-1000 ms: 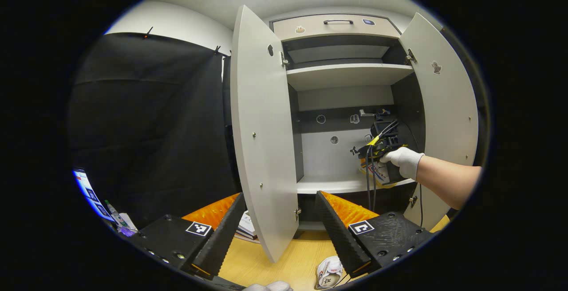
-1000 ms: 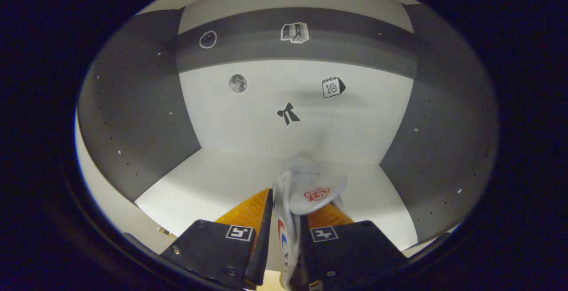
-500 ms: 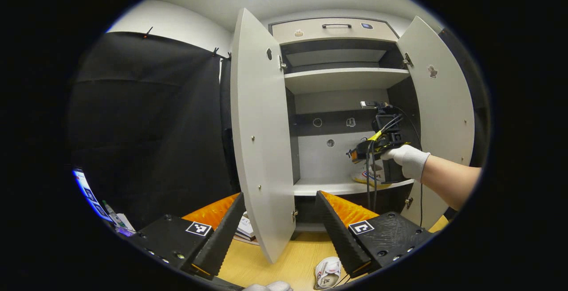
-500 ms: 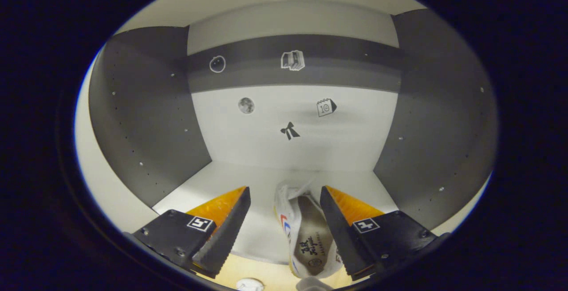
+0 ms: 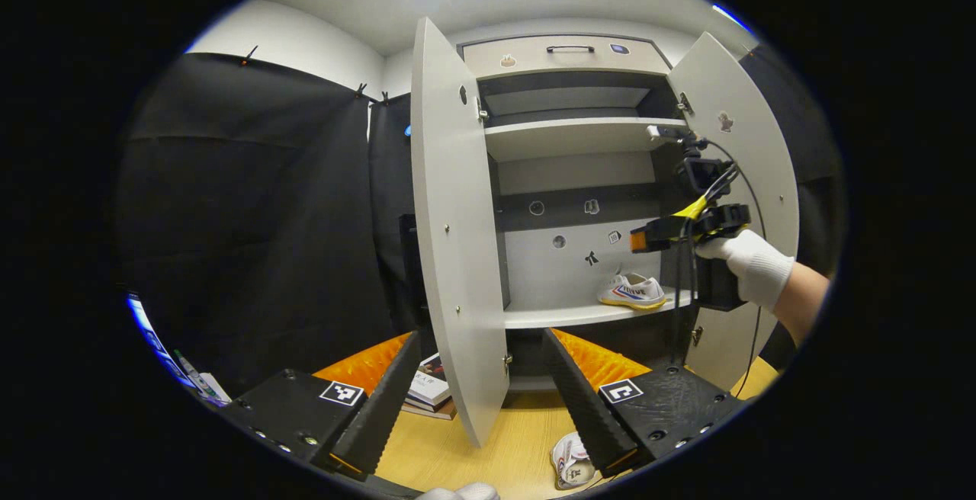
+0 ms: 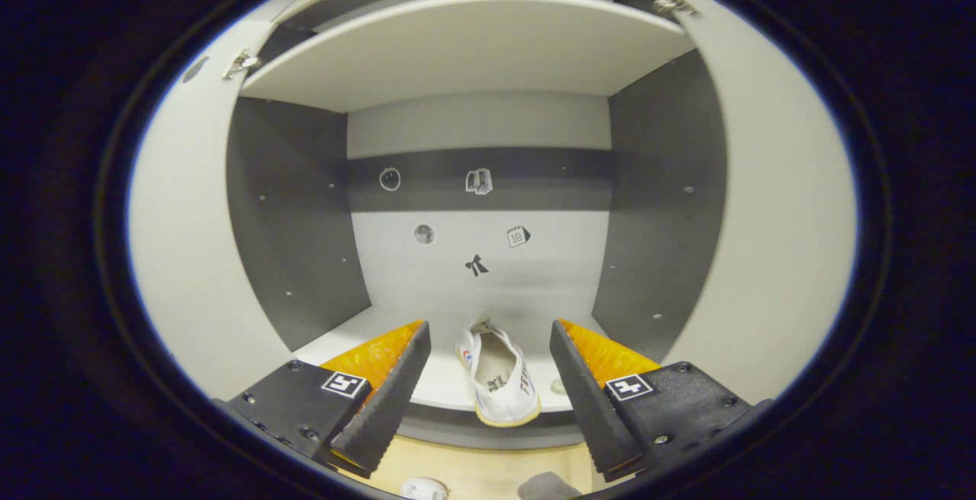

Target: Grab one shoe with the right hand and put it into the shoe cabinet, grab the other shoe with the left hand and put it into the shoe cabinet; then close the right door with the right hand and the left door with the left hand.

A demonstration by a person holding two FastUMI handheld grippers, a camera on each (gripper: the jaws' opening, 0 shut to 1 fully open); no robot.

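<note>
We see one white sneaker [image 6: 497, 373] lying on the shoe cabinet's lower shelf [image 6: 381, 332], with our right tongs [image 6: 490, 386] spread apart in front of it, holding nothing. Our left tongs [image 5: 482, 393] also gape wide above the worktop [image 5: 488, 447], where the other sneaker [image 5: 573, 463] lies; both cabinet doors [image 5: 454, 241] stand open.

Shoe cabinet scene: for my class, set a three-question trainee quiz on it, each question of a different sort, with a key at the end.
1. True or false: both doors of the shoe cabinet stand open.
2. Where does the second shoe lie? A on the top shelf; B on the wooden floor in front of the cabinet; C in the drawer.
3. Fill in: the first shoe rests on the cabinet's lower ____, and the right gripper is open and clear of it.

Key: 1 true; 2 B; 3 shelf.
</note>
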